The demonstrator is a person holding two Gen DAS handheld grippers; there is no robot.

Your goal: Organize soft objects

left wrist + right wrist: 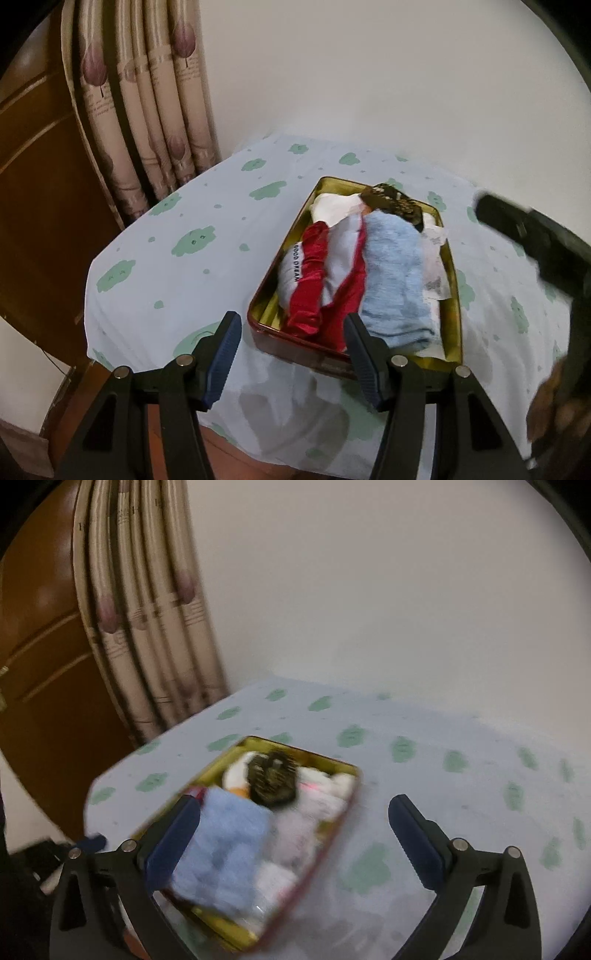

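Note:
A gold-lined tin box (453, 280) with a red outer wall sits on the bed. It holds a light blue towel (395, 273), a red and white garment (314, 280), a white cloth (334, 206), a dark patterned item (393, 201) and a pale printed cloth (436, 266). My left gripper (291, 325) is open and empty, just in front of the box's near edge. My right gripper (295, 812) is open and empty above the box (317, 867); the blue towel (225, 849) and dark item (271, 782) show blurred below it. The right gripper's body also shows in the left view (535, 240).
The bed has a pale blue sheet with green cloud prints (192, 240). A beige curtain (147, 110) and a brown wooden door (37, 184) stand at the left. A plain white wall (369, 74) is behind the bed. The sheet stretches to the right of the box (461, 775).

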